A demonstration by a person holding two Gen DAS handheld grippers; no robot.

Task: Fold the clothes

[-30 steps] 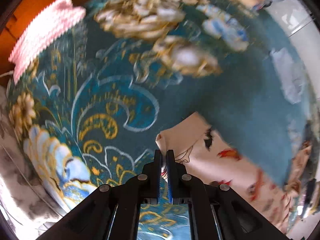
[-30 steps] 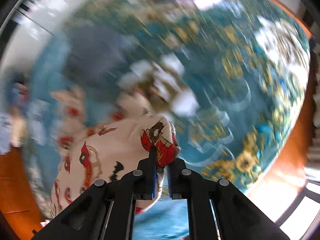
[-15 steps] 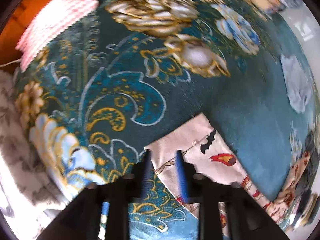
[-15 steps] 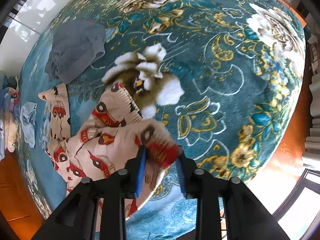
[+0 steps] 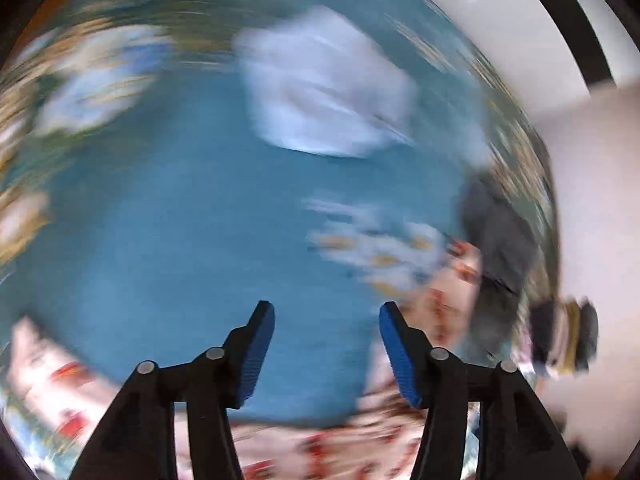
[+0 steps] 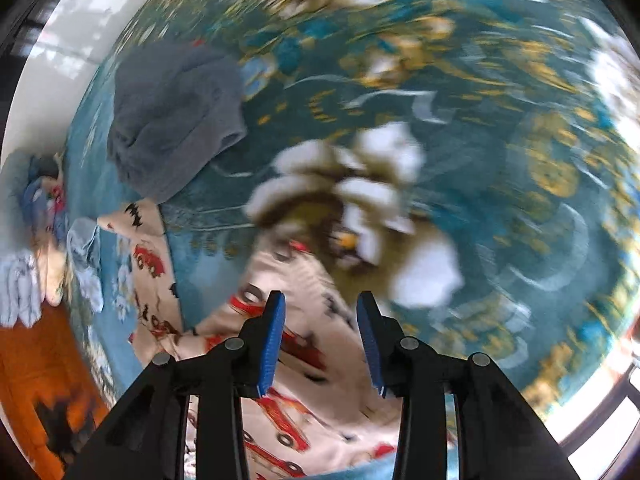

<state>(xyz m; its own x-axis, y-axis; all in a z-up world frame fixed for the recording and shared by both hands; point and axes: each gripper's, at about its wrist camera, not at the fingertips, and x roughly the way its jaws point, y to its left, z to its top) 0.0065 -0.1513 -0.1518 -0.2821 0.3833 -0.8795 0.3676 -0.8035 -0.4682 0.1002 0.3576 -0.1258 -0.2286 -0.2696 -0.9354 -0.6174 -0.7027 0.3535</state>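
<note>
A cream garment printed with red cars [image 6: 304,364] lies on the teal flowered blanket [image 6: 500,184]. My right gripper [image 6: 320,304] is open and empty just above it. In the blurred left wrist view the same garment [image 5: 360,436] shows along the bottom edge. My left gripper [image 5: 326,312] is open and empty over bare teal blanket [image 5: 168,240]. A pale blue garment [image 5: 324,96] lies ahead of it.
A grey garment [image 6: 172,112] lies crumpled on the blanket at the upper left of the right wrist view, and shows dark at the right in the left wrist view [image 5: 500,240]. Several small clothes [image 6: 44,240] lie at the blanket's left edge. Orange wooden floor [image 6: 36,364] lies beyond.
Both grippers have opened wide and let go of the car-print garment, which now lies on the blanket. The left gripper has swung fast toward the pale blue garment.
</note>
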